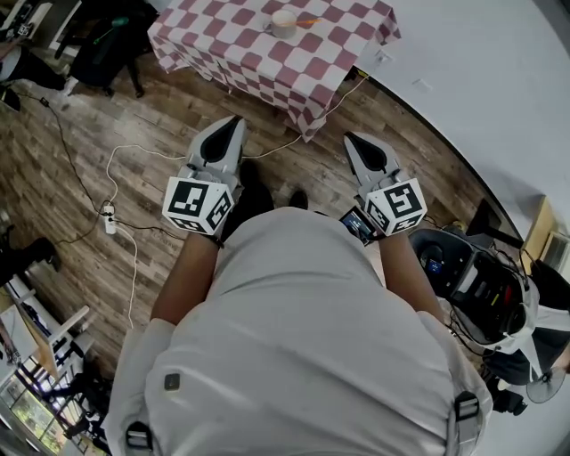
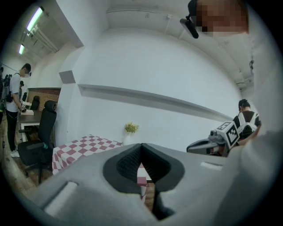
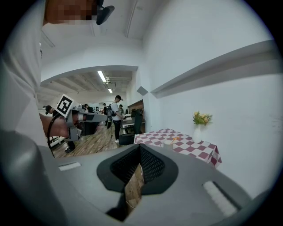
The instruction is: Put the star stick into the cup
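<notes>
Left tongs (image 1: 233,122) are clenched on nothing, tips together, and hang over the wooden floor (image 1: 80,116), well short of the bench (image 1: 232,53) — its checkered cloth (image 1: 343,36) is cut off by the top edge. On it stands a pale cup (image 1: 283,23) with the thin orange star stick (image 1: 307,20) at its rim; it is too small to tell whether the stick lies beside the cup or leans inside it. Right tongs (image 1: 353,139) are likewise clenched and empty.
</notes>
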`<move>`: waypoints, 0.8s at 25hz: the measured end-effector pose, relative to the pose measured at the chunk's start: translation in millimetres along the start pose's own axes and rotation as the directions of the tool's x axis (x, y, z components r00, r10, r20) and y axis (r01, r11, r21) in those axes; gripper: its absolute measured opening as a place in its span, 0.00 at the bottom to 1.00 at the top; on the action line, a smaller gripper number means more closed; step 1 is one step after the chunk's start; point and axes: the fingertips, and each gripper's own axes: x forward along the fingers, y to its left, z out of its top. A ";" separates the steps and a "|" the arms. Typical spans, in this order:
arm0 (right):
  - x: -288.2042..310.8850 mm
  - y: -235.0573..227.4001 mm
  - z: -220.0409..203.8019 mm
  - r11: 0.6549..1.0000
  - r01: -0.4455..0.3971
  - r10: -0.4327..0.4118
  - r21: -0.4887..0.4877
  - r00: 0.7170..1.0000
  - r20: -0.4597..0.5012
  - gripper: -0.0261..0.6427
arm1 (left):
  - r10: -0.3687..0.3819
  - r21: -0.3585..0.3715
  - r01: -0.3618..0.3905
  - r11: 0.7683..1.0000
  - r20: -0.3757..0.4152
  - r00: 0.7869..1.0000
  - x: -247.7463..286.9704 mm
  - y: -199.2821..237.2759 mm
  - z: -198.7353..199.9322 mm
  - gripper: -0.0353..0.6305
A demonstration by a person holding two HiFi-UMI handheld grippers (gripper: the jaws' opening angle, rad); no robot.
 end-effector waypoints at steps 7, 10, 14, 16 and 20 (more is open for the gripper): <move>-34.7 1.8 -6.8 1.000 -0.014 0.015 -0.011 1.000 0.025 0.05 | 0.017 0.014 -0.017 1.000 0.001 1.000 -11.1 -33.5 -4.1 0.06; -43.1 4.6 -6.2 1.000 -0.026 0.026 -0.019 0.999 0.038 0.05 | 0.024 0.016 -0.024 1.000 0.002 1.000 -16.2 -42.7 -6.0 0.06; -45.4 6.1 -6.5 0.999 -0.038 0.038 -0.020 0.998 0.042 0.05 | 0.034 0.017 -0.034 0.999 0.003 0.999 -20.1 -47.3 -7.7 0.06; -45.9 7.4 -5.6 0.999 -0.041 0.042 -0.023 0.998 0.044 0.05 | 0.037 0.019 -0.037 0.999 0.005 0.999 -22.3 -48.0 -7.4 0.06; -45.0 7.2 -0.3 0.999 -0.043 0.045 -0.025 0.997 0.058 0.05 | 0.042 0.022 -0.042 0.999 0.009 0.999 -24.7 -48.2 -6.1 0.06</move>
